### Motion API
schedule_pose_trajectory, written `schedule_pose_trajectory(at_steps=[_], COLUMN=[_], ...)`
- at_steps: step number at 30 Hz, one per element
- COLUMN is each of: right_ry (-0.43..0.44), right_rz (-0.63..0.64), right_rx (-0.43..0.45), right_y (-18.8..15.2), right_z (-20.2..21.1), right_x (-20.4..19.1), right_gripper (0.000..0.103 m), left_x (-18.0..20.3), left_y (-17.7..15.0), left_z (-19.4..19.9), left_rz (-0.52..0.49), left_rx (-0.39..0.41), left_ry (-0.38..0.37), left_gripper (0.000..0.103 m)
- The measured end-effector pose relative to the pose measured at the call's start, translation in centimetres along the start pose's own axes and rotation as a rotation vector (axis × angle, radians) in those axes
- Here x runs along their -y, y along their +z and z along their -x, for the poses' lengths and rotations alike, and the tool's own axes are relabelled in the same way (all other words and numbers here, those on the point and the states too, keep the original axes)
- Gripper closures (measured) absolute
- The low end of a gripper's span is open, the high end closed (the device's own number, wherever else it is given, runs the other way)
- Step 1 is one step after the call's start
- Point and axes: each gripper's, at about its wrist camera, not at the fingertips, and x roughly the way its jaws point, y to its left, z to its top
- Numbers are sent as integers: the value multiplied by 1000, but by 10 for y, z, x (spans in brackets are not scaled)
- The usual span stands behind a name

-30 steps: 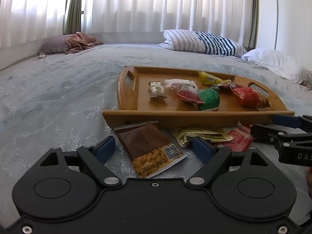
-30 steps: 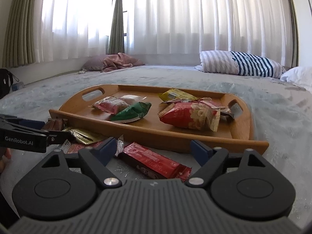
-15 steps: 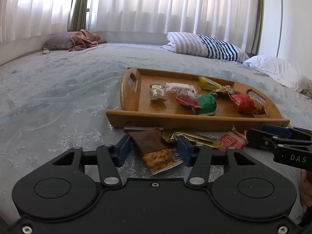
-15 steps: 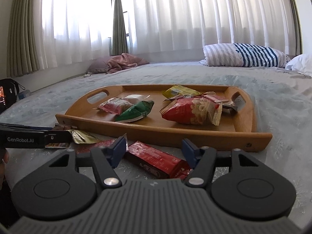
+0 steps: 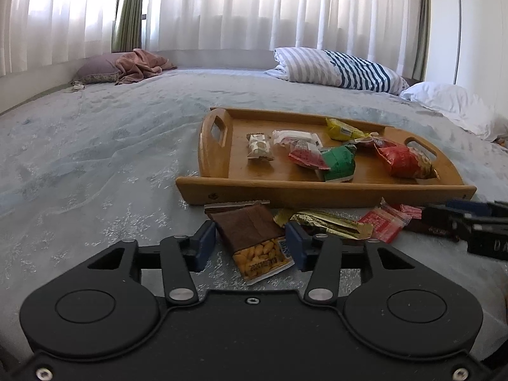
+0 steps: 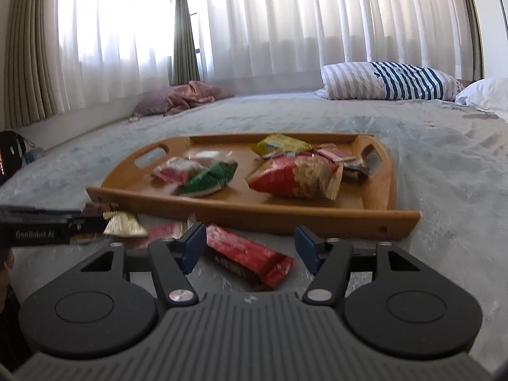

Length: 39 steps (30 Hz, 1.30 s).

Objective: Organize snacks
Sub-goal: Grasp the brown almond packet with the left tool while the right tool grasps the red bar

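Observation:
On the bed, in front of the wooden tray [image 5: 317, 192], lies a brown peanut packet [image 5: 250, 225]. My left gripper [image 5: 249, 246] has it between its blue pads; both pads touch its side edges while the jaws are opening slightly. The right wrist view shows a red snack bar [image 6: 247, 254] lying slantwise on the bed, and my right gripper [image 6: 249, 247] is shut on its ends. A gold wrapper [image 5: 327, 222] and a small red packet [image 5: 384, 225] lie between the two snacks. Several snacks rest in the tray [image 6: 254, 219].
The tray sits mid-bed on a pale blue cover. A striped pillow [image 5: 336, 70] and a white pillow [image 5: 451, 104] lie at the back right, a pink blanket [image 5: 139, 63] at the back left. White curtains hang behind. A black bag [image 6: 9, 152] stands off the bed's left side.
Both grippers' jaws have narrowed from wide open: the left onto the peanut packet, the right onto the red bar. Neither hand has shifted much.

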Motion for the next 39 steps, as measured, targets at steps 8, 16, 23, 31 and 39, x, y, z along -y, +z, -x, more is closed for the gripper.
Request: schedule_pose_trajectory(at_steps=[8, 16, 23, 31, 39], right_ry=[3, -58, -58, -71, -74], right_rz=[14, 110, 91, 55, 54], right_rx=[-7, -18, -23, -29, -42], right_y=[-7, -6, -6, -5, -6], right_z=[-2, -4, 0, 10, 18], right_x=[-2, -20, -29, -35, -44], right_gripper=[32, 43, 54, 66, 74], left_x=[17, 26, 25, 23, 19], left_y=[-1, -1, 3, 10, 14], left_z=[-13, -8, 1, 10, 13], left_rz=[-48, -80, -69, -64, -37], left_rx=[0, 4, 5, 29, 33], left_ry=[-13, -42, -40, -33, -34], left_gripper=[37, 60, 61, 61, 61])
